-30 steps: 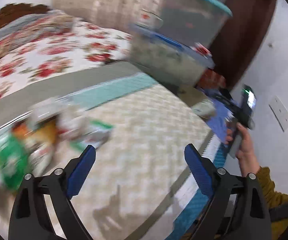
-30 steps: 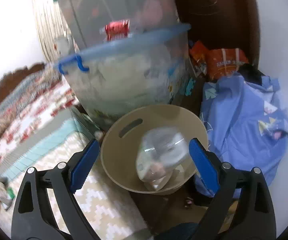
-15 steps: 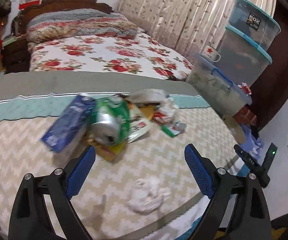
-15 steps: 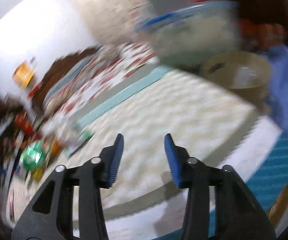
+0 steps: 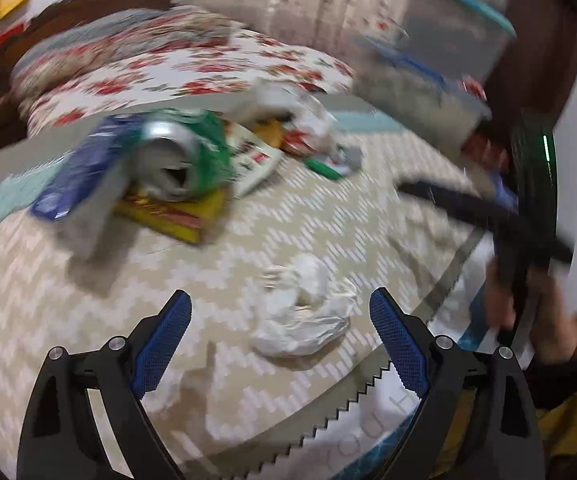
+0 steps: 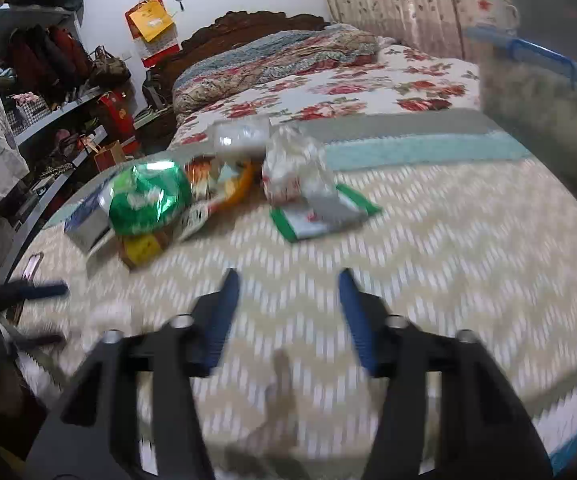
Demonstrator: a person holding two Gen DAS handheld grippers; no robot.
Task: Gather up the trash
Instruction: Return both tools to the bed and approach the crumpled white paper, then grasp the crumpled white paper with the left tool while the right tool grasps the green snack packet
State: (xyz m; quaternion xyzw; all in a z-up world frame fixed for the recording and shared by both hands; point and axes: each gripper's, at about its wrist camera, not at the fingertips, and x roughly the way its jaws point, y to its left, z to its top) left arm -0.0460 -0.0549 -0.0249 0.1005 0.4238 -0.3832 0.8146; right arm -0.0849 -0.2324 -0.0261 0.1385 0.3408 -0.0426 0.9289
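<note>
A zigzag-patterned mat [image 5: 296, 224] is covering the near end of the bed, with the floral bedspread [image 6: 368, 80] lying beyond it and stacked plastic storage bins [image 5: 440, 60] standing at the far right. Most of the trash is sitting in a heap [image 6: 216, 184] toward the back of the mat: a green foil bag [image 6: 148, 196], a blue carton [image 5: 76, 176], a flat yellow packet [image 5: 176, 216] under them, and a green-edged wrapper [image 6: 324, 216] lying off to one side. Well apart from that heap, a crumpled white plastic bag [image 5: 308, 312] is lying alone near the mat's front edge, and it is sitting between and just ahead of the tips of the left gripper [image 5: 280, 324]. That looks like the piece in hand; to take it well, the left gripper is probably best lowered until its tips are straddling the thickest bunch of plastic, then squeezed on a fold, since thin film is likely to slip out. The left gripper's jaws are standing wide apart, holding and touching nothing. The right gripper [image 6: 288, 300] is hovering over bare mat, its jaws parted about halfway and carrying nothing; heavy blur is hiding finer detail.
</note>
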